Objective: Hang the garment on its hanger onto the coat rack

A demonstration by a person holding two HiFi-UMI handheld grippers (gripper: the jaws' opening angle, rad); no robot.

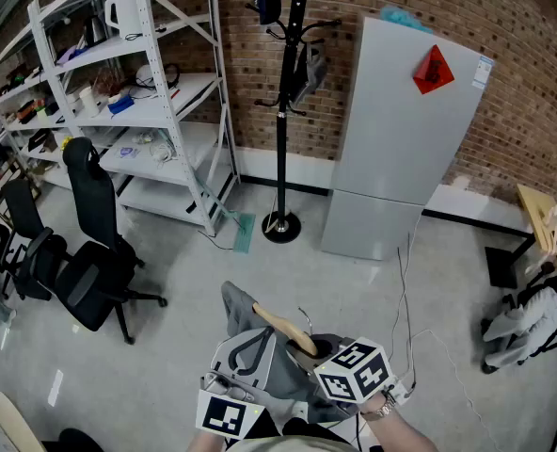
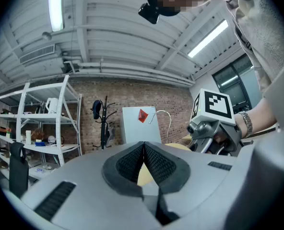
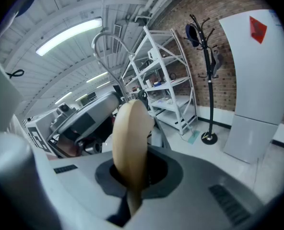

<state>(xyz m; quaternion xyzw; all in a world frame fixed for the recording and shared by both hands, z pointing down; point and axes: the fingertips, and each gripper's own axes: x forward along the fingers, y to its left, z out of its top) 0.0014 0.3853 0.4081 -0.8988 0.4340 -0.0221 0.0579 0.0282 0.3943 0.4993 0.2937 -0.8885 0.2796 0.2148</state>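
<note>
My right tongs (image 3: 132, 178) are clamping the wooden hanger (image 3: 130, 138), with its metal hook rising above the jaws. The grey garment (image 1: 239, 307) is draping from the hanger, beneath both tongs. My left tongs (image 2: 143, 158) are holding their jaws together on nothing, just beside the hanger. The coat rack (image 1: 282, 121) is standing well ahead, next to a grey cabinet (image 1: 401, 130).

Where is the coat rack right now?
In the head view, top centre: the coat rack stands against the brick wall, between the shelving and the fridge.
</note>
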